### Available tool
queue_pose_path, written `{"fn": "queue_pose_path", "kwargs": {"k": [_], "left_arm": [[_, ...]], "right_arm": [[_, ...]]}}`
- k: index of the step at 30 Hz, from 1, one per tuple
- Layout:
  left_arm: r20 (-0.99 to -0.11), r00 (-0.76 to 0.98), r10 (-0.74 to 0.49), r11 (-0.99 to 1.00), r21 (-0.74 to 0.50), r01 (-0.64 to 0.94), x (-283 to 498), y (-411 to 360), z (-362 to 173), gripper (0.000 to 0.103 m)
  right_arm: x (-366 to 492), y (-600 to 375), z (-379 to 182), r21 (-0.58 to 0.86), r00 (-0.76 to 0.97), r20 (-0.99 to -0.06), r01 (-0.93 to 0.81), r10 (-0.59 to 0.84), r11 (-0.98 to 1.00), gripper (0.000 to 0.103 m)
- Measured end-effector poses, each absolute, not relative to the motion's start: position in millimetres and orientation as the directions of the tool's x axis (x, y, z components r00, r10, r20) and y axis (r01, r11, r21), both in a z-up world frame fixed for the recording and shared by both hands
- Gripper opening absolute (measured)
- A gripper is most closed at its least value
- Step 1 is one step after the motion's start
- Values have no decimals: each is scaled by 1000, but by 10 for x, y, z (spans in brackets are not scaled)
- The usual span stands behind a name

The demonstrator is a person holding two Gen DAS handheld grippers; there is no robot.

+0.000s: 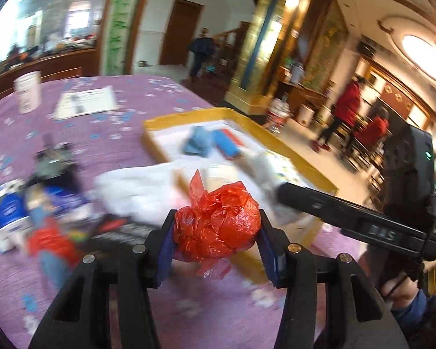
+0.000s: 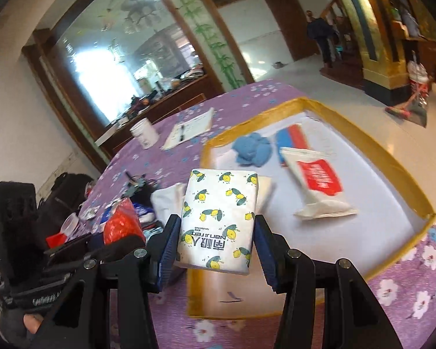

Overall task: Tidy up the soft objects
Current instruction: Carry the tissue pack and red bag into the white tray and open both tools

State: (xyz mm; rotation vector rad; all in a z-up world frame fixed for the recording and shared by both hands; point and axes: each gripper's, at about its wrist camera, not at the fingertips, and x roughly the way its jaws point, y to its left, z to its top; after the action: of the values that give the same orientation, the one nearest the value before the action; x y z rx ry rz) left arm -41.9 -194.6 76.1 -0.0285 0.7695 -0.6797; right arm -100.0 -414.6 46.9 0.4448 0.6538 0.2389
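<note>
Honestly, the left wrist view is smeared with blur, so the pile (image 1: 43,203) on the left of the table (image 1: 125,107) is mostly mush: I can pick out something blue and white, something red and some dark stuff, but not what any of it is. The right gripper's own body shows up there too, as a black bar cutting in from the right edge. What is sharp is the left gripper (image 1: 216,234): its fingers (image 1: 164,250) are pinched on a crumpled red bag (image 1: 216,224), which bulges up between the blue pads and hangs above the purple flowered cloth, near the yellow-rimmed tray (image 1: 189,115). The right gripper (image 2: 216,248) is closed on a tissue pack (image 2: 218,221) with a lemon print, white wrap, held upright between its fingers (image 2: 168,247) over the near edge of the tray (image 2: 363,133); the pack hides that part of the rim. Inside the tray lie a blue cloth (image 2: 251,148), a red-and-blue block (image 2: 292,139) partly tucked under a white pack (image 2: 316,183) with a red label, and a pale flat thing behind the lemon pack that I can't identify. Farther back on the table sit a white cup (image 2: 144,136) and a notepad (image 2: 191,128) with a pen on it. In the right view the left gripper and its red bag (image 2: 122,224) are only partly visible, low on the left.
</note>
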Motion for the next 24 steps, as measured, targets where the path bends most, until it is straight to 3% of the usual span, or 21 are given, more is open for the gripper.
{"fn": "queue_pose_path", "kwargs": {"k": [10,24], "left_arm": [[-698,446,-561,732,-166,661,-431,-2837,528,49],[-710,445,-545,743,-164,648,-403,-2839,332,49]], "right_arm": [[-972,-4709,286,547,756,-560,31,338,837,54],[-901,-4640,271,480,752,-591,36,293,877,55]]}}
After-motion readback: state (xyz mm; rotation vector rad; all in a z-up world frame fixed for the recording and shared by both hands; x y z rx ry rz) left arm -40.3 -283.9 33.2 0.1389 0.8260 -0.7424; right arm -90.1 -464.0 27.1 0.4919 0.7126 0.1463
